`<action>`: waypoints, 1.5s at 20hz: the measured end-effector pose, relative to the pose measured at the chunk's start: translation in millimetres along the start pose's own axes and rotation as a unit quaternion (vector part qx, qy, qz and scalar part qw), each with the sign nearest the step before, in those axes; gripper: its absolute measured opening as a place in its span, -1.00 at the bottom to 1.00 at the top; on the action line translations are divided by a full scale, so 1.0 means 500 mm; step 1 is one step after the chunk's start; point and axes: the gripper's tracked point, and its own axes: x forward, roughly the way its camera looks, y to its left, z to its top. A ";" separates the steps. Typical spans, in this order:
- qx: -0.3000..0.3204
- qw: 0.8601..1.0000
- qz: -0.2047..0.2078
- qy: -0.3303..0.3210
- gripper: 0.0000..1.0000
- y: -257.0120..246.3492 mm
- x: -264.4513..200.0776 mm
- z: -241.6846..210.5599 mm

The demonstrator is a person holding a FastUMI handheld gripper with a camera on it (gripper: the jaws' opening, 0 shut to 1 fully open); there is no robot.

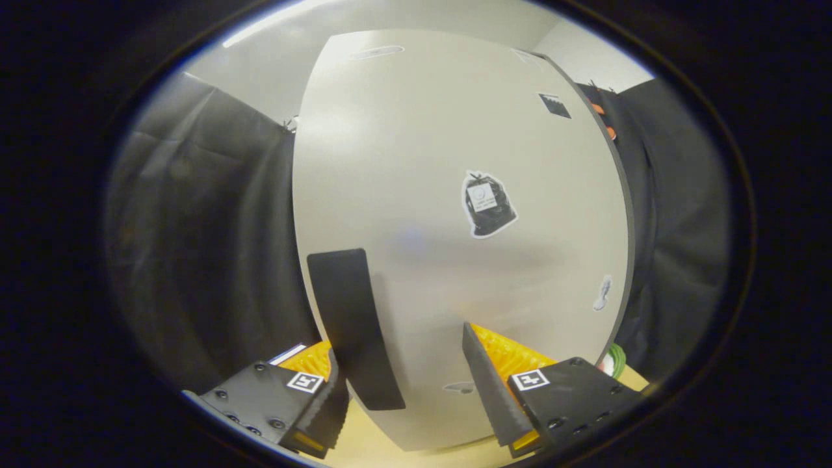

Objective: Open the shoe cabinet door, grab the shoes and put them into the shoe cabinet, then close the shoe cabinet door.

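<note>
The shoe cabinet door [455, 195] is seen close up as a tall pale panel whose long axis runs from the bottom centre of the frame to the top centre, its flat face turned toward the camera and its dark edge curving down the right side. A long black handle [354, 328] is fixed near the door's left edge in the lower left of the panel, standing nearly upright and leaning slightly, its long axis parallel to that edge. A sticker picturing a black bag [487, 203] is seen right of the panel's centre, a small dark sticker [554, 105] in the upper right, and a small pale sticker [603, 292] near the right edge lower down. Whether the door is shut or ajar cannot be told, and nothing of the cabinet's inside is seen. The gripper [406, 390] is held wide open at the bottom of the frame, nothing being gripped; the handle's lower end lies between the fingers, just beside the left finger [325, 406], though contact cannot be confirmed. A pale wooden surface [370, 448] is seen beneath the fingers, and black cloth [208, 247] hangs on both sides of the door.
</note>
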 end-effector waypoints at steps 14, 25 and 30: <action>-0.021 0.999 -0.020 -0.017 0.78 0.022 -0.001 0.000; -0.031 0.999 -0.024 -0.017 0.78 0.020 0.003 -0.003; -0.030 0.999 -0.022 -0.014 0.78 0.018 0.008 -0.008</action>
